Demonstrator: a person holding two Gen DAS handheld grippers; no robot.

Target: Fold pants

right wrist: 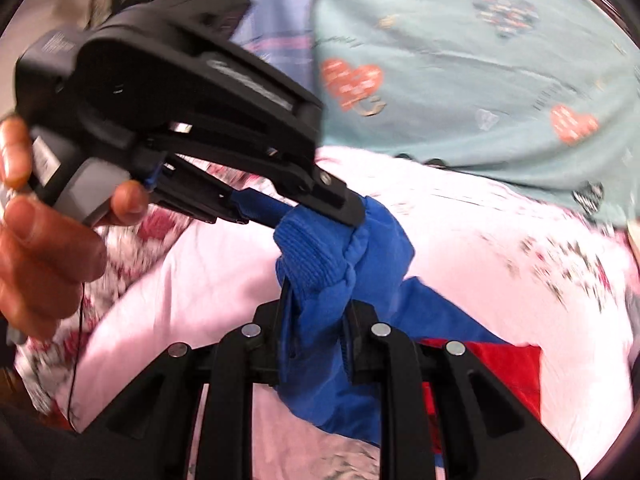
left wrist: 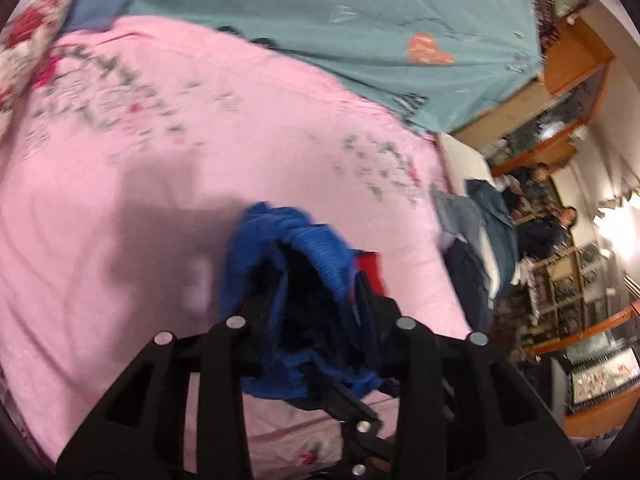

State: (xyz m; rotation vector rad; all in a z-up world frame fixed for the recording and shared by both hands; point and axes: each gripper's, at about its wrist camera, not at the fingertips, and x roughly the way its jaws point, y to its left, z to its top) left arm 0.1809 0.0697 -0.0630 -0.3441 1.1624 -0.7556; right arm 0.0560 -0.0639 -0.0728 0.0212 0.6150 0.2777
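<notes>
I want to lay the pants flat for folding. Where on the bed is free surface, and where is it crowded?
Both grippers, left and right, hold the blue pants. The pink quilt is bare to their left, up to the floral pillow. Behind lies the teal sheet, also bare. Crowded: the clothes pile at the right edge.

Pants betw both tongs, above quilt; second blanket behind quilt.
</notes>
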